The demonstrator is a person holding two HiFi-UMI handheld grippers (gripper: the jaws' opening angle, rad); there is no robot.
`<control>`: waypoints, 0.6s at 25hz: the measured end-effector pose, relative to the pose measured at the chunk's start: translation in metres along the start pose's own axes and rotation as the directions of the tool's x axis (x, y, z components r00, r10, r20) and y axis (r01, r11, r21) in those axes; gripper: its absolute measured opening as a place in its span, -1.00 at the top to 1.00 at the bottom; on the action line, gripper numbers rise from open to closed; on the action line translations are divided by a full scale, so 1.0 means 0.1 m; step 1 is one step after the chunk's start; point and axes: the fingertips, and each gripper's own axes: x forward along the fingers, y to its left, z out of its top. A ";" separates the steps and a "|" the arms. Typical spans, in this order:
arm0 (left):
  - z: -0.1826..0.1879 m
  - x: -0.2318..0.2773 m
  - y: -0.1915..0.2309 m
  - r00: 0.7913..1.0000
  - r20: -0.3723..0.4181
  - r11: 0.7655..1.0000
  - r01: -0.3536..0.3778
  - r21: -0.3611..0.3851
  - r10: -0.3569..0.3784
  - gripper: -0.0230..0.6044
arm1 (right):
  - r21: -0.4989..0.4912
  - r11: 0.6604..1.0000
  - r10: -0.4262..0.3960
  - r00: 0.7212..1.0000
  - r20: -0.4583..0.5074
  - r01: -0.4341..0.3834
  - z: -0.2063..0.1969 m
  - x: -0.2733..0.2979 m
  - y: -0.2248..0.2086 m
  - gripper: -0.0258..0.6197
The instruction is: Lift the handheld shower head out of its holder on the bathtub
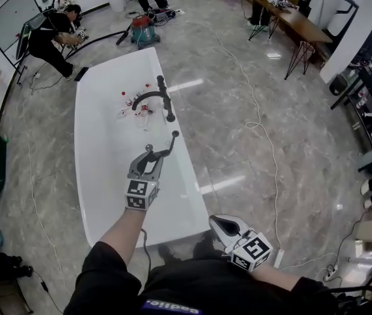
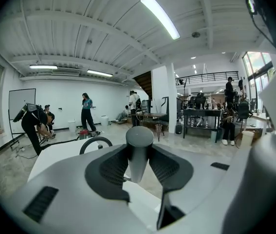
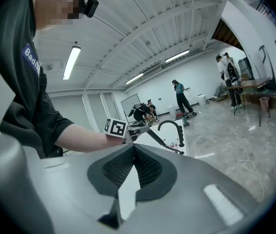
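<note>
My left gripper (image 1: 150,157) is above the white bathtub (image 1: 184,182), shut on the handle of the dark handheld shower head (image 1: 170,141), which juts up and to the right from its jaws, free of the tub. In the left gripper view the grey handle (image 2: 139,141) stands upright between the pads. The black arched faucet (image 1: 154,96) stands on the tub's right rim farther back. My right gripper (image 1: 218,224) hangs low by my body, right of the tub, jaws together and empty. In the right gripper view the left gripper (image 3: 137,129) holds the shower head (image 3: 162,141) in front of the faucet (image 3: 172,128).
Small red-and-white items (image 1: 136,105) lie inside the tub. A white cable (image 1: 264,143) trails across the marble floor on the right. A red vacuum (image 1: 144,29) and several people are at the far end. Tables (image 1: 297,25) stand at the back right.
</note>
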 end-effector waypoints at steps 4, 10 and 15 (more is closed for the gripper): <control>0.11 -0.44 -0.13 0.998 0.052 0.999 0.042 0.027 -0.044 0.50 | -0.030 1.000 0.011 1.000 0.010 -0.011 0.08 0.10 0.22 0.92; 0.25 -1.09 -0.29 0.987 0.120 0.993 0.101 0.065 -0.108 0.50 | -0.086 0.996 0.016 1.000 -0.003 -0.016 0.18 0.29 0.53 0.92; 0.26 -1.60 -0.53 0.976 0.144 0.984 0.150 0.091 -0.162 0.50 | -0.112 0.993 0.023 1.000 0.002 -0.023 0.23 0.39 0.75 0.92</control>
